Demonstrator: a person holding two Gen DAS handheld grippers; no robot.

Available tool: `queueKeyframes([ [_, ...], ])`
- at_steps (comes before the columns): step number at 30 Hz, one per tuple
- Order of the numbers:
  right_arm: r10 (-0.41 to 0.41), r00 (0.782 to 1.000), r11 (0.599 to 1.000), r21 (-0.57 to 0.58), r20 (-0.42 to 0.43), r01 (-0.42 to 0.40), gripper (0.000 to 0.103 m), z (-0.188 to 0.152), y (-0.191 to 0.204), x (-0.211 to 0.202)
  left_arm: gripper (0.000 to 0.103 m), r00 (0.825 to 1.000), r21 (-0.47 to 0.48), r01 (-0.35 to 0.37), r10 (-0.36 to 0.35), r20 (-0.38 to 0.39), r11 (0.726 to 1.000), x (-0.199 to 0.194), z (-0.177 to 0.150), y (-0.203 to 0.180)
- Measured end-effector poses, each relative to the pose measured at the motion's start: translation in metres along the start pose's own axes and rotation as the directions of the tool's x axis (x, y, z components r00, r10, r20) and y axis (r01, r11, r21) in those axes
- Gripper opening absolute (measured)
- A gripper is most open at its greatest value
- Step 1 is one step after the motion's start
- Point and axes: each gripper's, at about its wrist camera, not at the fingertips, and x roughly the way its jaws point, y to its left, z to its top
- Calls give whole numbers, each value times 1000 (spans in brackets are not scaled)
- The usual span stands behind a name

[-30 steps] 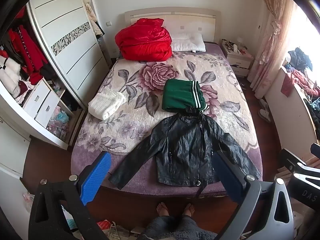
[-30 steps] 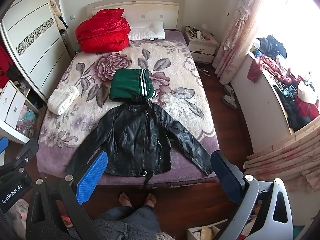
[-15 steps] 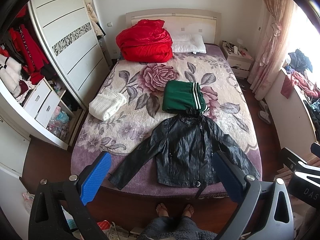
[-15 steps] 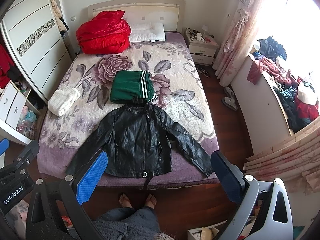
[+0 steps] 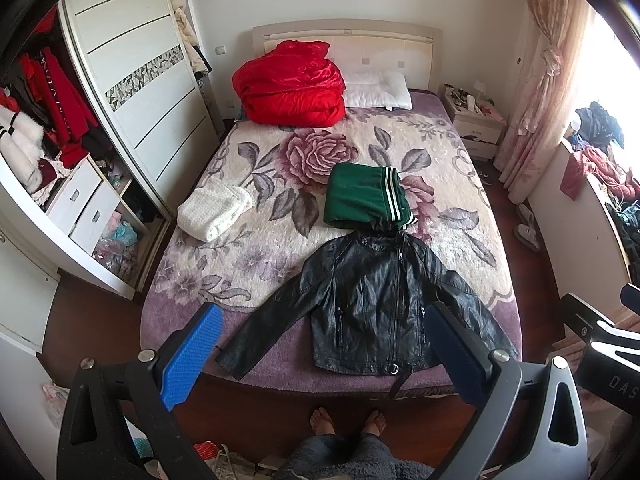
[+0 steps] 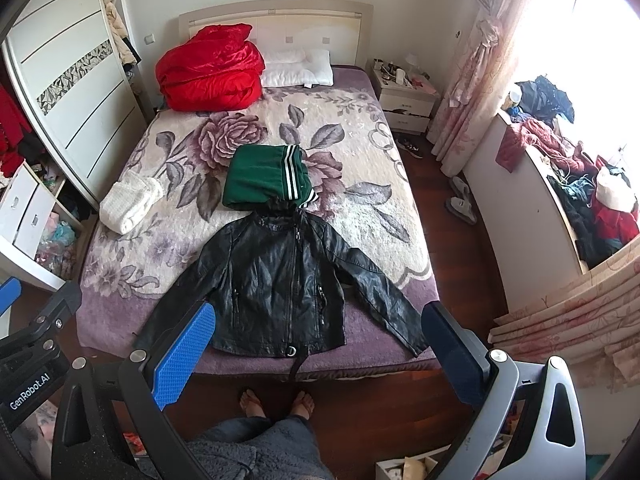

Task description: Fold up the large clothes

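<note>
Two tongs held above the bed's foot, both spread apart, gripping nothing | left gripper (image 5: 320, 356) | right gripper (image 6: 316, 352) | black leather jacket (image 5: 366, 304) lies flat, sleeves out, on the bed (image 5: 472, 240) ahead of both tongs | folded green garment (image 5: 366, 198) touches its collar, beyond.

jacket (image 5: 368, 312) before folded garment (image 5: 362, 198)

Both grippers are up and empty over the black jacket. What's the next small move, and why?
Probably lower the left gripper to the end of the near sleeve at the bed's foot edge. The black leather jacket lies flat and unfolded with both sleeves spread, and both the left and the right gripper are open above it, touching nothing.
</note>
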Motion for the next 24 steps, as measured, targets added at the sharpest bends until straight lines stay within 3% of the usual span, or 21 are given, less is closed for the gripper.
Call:
queueKeyframes([
  [24, 1, 1000, 1000, 2, 7, -1, 103, 15, 11, -10, 103, 1000, -3, 4, -4, 8, 1000, -14, 20, -4],
])
